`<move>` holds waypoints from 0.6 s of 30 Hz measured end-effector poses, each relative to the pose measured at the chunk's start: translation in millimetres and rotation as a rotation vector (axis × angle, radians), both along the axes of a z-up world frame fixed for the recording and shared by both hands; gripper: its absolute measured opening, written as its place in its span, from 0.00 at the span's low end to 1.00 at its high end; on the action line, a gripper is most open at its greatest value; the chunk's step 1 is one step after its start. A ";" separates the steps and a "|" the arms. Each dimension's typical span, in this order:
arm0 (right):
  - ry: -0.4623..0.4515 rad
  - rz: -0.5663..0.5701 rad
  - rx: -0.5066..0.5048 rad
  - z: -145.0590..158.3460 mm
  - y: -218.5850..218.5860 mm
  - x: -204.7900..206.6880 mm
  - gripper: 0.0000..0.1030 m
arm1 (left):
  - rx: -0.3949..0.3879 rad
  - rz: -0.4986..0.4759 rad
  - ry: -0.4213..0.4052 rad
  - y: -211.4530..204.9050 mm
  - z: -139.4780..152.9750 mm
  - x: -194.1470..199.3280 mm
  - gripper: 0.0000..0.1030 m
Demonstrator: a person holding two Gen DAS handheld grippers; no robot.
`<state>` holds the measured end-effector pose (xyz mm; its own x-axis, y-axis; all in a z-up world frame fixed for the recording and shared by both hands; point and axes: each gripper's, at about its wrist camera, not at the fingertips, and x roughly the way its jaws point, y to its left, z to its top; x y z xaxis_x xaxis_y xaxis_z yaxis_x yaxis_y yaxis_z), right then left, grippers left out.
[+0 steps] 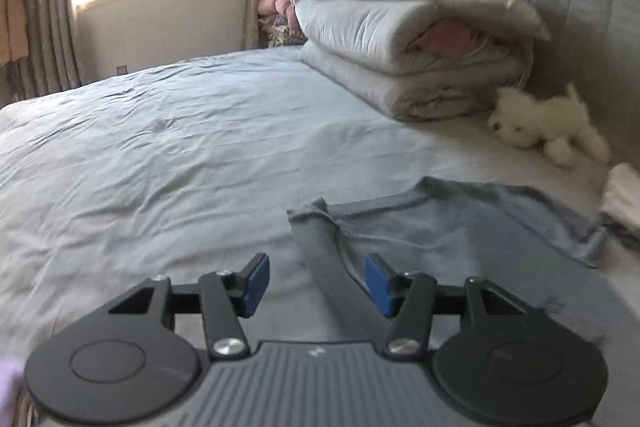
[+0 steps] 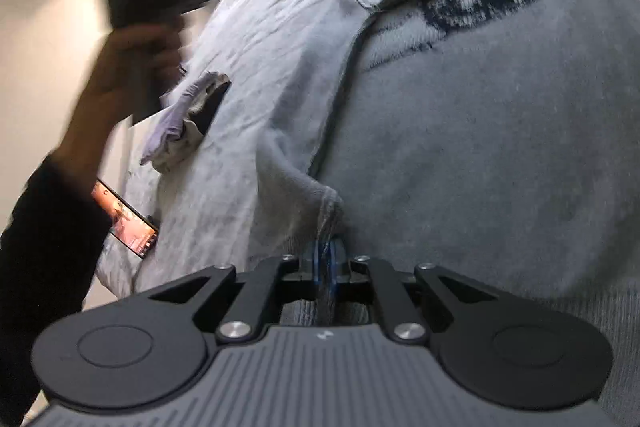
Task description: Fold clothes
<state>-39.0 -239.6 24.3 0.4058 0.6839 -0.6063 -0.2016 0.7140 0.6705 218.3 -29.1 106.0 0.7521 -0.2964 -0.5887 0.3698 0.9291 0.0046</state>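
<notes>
Left wrist view: the left tool (image 1: 316, 285) hangs with its jaws apart over the bed (image 1: 160, 147), nothing pinched, the grey sweater (image 1: 460, 223) spread flat just beyond its blue pads (image 1: 256, 283). A white plush toy (image 1: 548, 127) lies near folded quilts (image 1: 400, 39).

Right wrist view: the right tool (image 2: 328, 263) is clamped tight on the sweater's (image 2: 480, 147) edge. Away at the left, a hand (image 2: 132, 67) grips the other tool, blurred.

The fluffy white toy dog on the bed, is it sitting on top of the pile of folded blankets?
No, the fluffy white toy dog lies on the bed sheet beside the folded grey blankets, not on them.
</notes>
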 end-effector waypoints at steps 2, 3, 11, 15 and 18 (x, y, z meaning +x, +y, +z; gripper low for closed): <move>-0.008 0.006 -0.036 -2.7 3.4 0.6 0.07 | 0.046 -0.009 -0.001 -10.3 -9.0 24.5 0.53; -0.016 0.011 -0.049 -3.2 5.6 0.3 0.07 | 0.056 -0.003 0.013 -14.1 -12.2 35.2 0.53; -0.081 0.048 -0.094 -0.4 8.2 -2.8 0.07 | -0.037 0.047 0.092 -19.4 -40.0 80.5 0.62; -0.112 0.055 -0.125 2.9 13.6 -4.4 0.07 | -0.105 0.090 0.129 -18.2 -59.0 91.1 0.49; -0.130 0.052 -0.136 3.3 15.6 -5.1 0.07 | -0.151 0.092 0.125 -16.2 -63.0 93.0 0.06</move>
<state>-44.2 -224.0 27.6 0.4529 0.6211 -0.6396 -0.3191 0.7828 0.5342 311.3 -45.3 43.1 0.7038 -0.3220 -0.6332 0.2724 0.9456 -0.1780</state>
